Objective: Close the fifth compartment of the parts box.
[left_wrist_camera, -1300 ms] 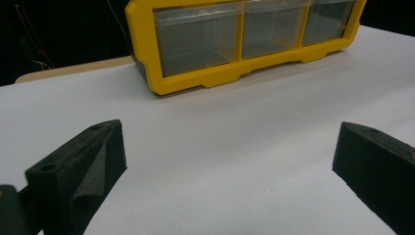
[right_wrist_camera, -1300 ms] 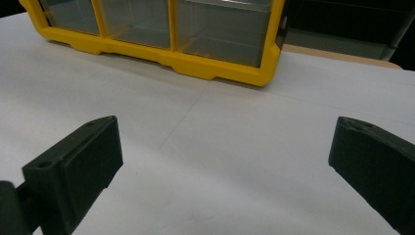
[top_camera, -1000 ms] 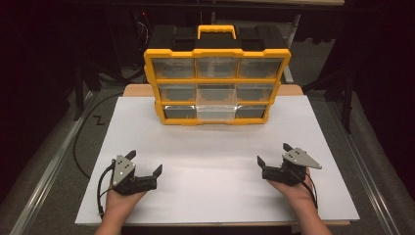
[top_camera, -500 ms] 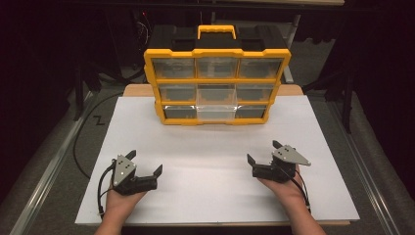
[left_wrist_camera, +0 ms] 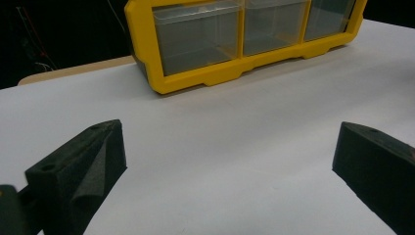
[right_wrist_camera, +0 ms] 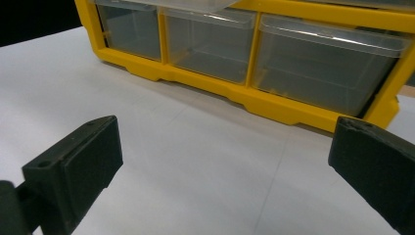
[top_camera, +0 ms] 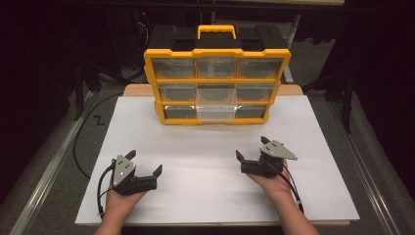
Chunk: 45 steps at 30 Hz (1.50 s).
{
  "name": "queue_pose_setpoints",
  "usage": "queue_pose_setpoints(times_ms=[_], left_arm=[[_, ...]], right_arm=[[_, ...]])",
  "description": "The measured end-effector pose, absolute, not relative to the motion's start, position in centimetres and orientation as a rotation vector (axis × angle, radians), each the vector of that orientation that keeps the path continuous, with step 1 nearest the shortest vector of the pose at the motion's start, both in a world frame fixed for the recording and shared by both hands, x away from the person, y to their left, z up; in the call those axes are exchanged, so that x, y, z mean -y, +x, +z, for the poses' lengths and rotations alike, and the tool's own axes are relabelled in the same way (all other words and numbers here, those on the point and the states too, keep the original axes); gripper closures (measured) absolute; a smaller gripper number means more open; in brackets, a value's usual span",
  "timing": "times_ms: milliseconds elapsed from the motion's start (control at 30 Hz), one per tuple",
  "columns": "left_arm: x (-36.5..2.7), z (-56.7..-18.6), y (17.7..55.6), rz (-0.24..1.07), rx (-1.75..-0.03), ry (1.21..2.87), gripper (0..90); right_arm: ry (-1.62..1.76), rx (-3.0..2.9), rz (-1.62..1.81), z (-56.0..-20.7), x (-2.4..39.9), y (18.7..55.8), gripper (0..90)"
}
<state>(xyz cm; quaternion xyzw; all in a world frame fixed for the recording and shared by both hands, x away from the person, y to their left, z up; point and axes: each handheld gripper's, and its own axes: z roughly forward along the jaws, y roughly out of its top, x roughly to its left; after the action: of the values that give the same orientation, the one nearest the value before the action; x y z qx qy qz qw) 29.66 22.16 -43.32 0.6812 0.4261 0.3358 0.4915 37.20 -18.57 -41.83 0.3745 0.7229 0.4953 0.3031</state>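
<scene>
Each black gripper (top_camera: 144,165) carries a grey three-cornered plate and black cable.

A white sheet (top_camera: 215,161) covers most of the tabletop, with a strip of bare wooden table (top_camera: 134,90) showing at the far edge, toward 12 o'clock. A yellow-framed drawer organizer (top_camera: 217,85) with clear drawers stands upright on the sheet at 12 o'clock, its bottom middle drawer (top_camera: 215,111) pulled slightly forward.

Yellow-framed organizer (top_camera: 217,87) with clear drawers (top_camera: 216,108), black top, yellow handle (top_camera: 217,31), plain white table sheet (top_camera: 205,161), black gripper jaws, grey plate (top_camera: 277,149).
</scene>
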Motion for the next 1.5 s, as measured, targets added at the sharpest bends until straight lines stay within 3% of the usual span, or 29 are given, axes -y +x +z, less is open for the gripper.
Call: queue_pose_setpoints(times_ms=[967,1500], left_arm=[[-22.2,-43.3,29.6,0.808,-1.03,1.645,0.1],[-22.3,-43.3,29.5,0.806,-1.03,1.64,0.1]], right_arm=[[1.018,-1.972,1.356,-41.9,18.6,36.7,4.7],[1.02,-1.962,1.341,-41.9,19.0,36.3,25.3]])
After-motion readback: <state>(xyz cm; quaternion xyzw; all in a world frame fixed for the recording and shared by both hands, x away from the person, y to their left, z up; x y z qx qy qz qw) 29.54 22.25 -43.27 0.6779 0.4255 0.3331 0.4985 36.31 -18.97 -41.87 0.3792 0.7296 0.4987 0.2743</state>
